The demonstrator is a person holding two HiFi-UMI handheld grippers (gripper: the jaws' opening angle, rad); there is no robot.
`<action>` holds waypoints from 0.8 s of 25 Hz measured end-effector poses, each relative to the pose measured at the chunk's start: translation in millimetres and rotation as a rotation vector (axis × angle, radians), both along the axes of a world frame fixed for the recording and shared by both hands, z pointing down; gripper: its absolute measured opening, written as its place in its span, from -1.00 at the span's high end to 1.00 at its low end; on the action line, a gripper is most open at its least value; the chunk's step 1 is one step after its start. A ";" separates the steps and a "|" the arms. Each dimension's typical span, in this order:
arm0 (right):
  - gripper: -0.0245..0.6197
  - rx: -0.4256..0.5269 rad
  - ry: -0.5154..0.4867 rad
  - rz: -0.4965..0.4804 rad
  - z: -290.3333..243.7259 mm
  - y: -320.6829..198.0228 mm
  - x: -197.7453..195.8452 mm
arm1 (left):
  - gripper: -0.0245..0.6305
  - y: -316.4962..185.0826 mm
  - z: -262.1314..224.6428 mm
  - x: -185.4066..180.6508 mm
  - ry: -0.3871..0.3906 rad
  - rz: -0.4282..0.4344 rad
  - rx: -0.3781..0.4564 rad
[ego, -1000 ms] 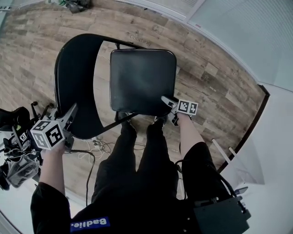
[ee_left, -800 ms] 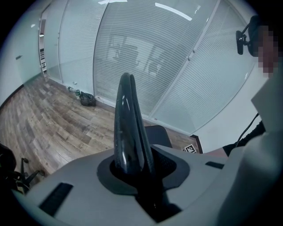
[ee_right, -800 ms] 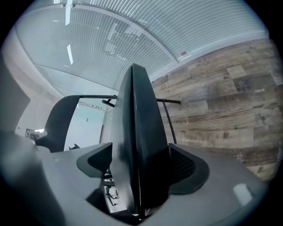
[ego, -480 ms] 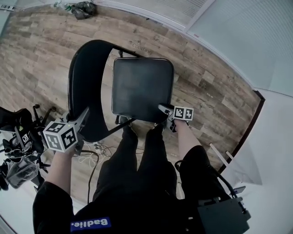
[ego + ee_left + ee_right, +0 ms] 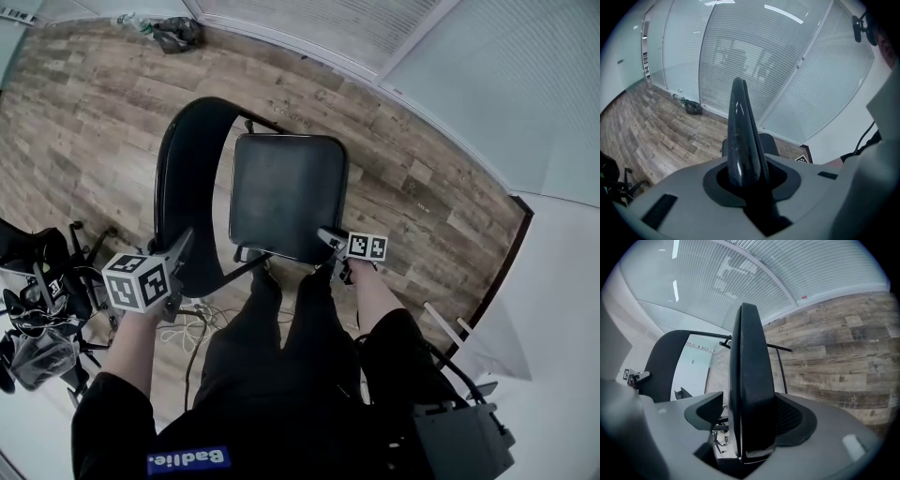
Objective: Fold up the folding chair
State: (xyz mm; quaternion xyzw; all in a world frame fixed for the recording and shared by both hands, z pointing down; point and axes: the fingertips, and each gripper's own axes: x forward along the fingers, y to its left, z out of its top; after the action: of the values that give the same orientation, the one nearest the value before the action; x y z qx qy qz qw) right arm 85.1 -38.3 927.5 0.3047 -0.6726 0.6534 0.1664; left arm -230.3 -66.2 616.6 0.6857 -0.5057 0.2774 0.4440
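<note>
I see the backrest (image 5: 740, 136) glossy, smooth black; the seat (image 5: 286, 192) duller black with a soft sheen; the floor (image 5: 94, 122) matt, grained wood planks.

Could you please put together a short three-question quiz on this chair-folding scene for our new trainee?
1. Which part of the folding chair stands between the left tongs' jaws? A a leg; B the backrest; C a cable.
2. What stands between the right tongs' jaws?
3. True or false: the chair is fully folded.
Key: 1 B, and they grip it. 2 The seat's near edge, with a gap on one side. 3 False: seat and backrest stand apart. Both pairs of jaws have just been closing.
</note>
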 end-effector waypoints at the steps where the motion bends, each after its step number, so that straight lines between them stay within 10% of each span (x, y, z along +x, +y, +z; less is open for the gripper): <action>1: -0.09 0.002 -0.007 -0.013 -5.9 0.1 -4.9 | 0.66 -0.2 -2.5 -2.2 -0.001 -0.001 0.001; 20: -0.08 0.010 -0.045 -0.149 -117.5 15.4 -101.0 | 0.66 7.6 -56.9 -29.5 0.025 -0.042 -0.005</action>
State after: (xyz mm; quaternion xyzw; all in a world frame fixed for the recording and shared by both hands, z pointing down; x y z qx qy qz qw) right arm -15.9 -23.0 810.0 0.2400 -0.7002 0.6426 0.1978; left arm -259.8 -58.6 559.6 0.6771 -0.5137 0.2608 0.4578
